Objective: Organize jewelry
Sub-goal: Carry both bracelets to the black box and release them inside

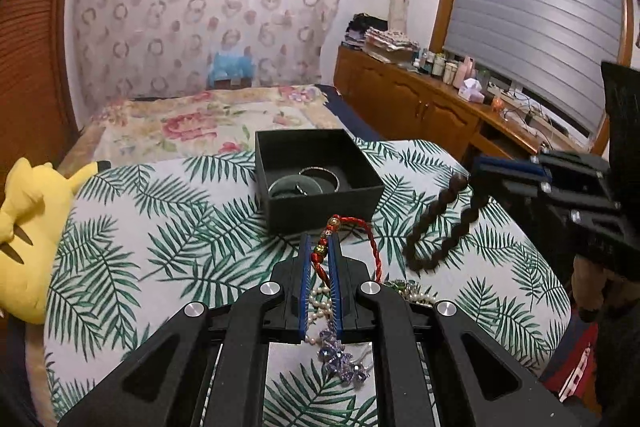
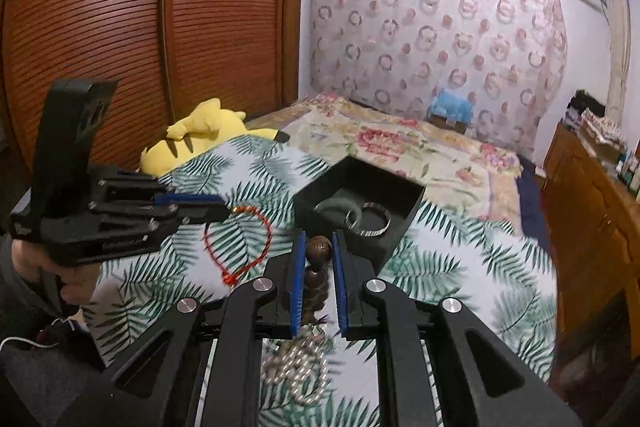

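1. My left gripper (image 1: 320,247) pinches the red cord bracelet (image 1: 362,239), lifted just before the black box (image 1: 320,167).
2. My right gripper (image 2: 318,251) clamps the brown bead string (image 2: 318,267), dangling over the leaf-print cloth (image 2: 460,267).

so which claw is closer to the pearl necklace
Too close to call. The left claw, shut on the red cord bracelet, and the right claw, shut on the brown bead bracelet, each hang just above the pearl necklace.
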